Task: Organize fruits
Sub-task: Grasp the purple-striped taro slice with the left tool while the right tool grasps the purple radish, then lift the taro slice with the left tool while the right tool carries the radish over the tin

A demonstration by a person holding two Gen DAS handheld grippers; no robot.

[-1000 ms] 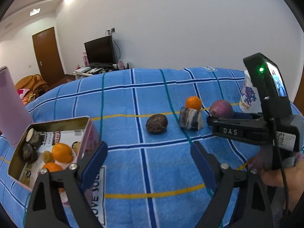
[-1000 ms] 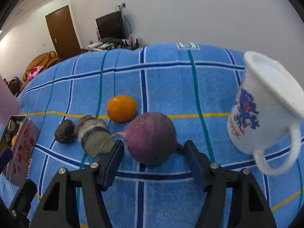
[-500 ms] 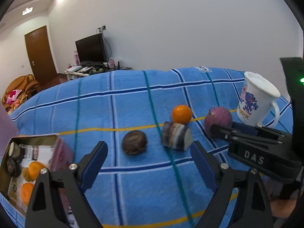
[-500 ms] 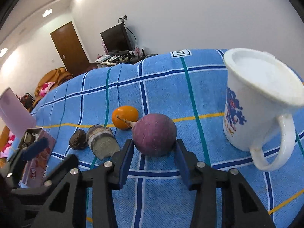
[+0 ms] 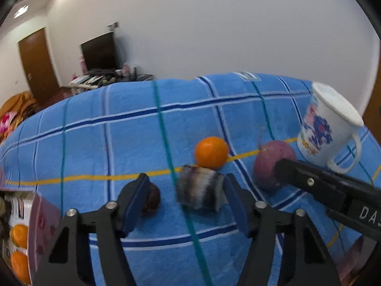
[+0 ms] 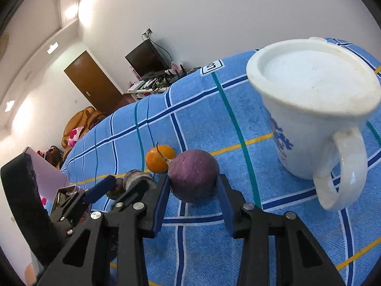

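Two grippers worked the blue checked bedspread (image 5: 133, 143) at once. Right gripper (image 6: 194, 191) had its pads pressed on a purple round fruit (image 6: 194, 178) beside a white mug (image 6: 309, 119), apparently ready to lift. Left gripper (image 5: 185, 190), jaws wide, straddled a striped, cut-ended piece (image 5: 200, 190), an orange (image 5: 210, 152) behind it, the tin box (image 5: 35, 224) to its left.

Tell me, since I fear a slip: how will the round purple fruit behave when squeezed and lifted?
The round purple fruit looks smooth, so it may roll between the right gripper pads. It seems firm, probably unbruised.
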